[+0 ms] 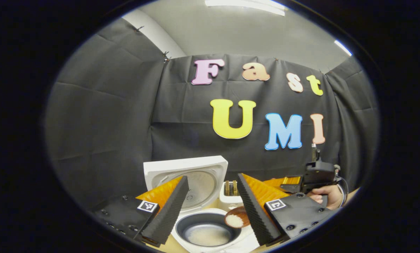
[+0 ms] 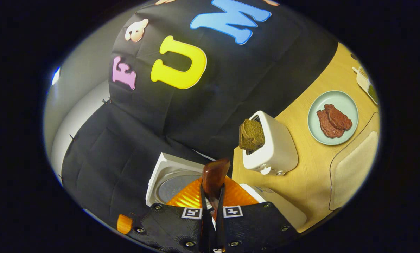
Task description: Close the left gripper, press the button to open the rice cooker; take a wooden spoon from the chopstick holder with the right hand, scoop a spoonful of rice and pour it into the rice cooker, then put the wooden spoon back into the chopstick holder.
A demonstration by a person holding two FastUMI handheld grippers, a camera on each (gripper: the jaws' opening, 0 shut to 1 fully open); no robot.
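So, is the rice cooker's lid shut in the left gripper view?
No, the lid stands raised behind the open pot, whose inside shows some rice.

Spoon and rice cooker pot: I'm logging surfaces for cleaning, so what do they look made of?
The spoon looks like glossy varnished wood: reddish-brown with a sheen. The rice cooker shell looks like smooth white plastic; its inner pot seems dark coated metal, though that's uncertain.

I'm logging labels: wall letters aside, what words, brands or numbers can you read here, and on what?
Nothing readable.
Rice cooker: faint print on its body, too blurred to read.
Toaster: none.
Left gripper and right gripper: square coded tags, no words.
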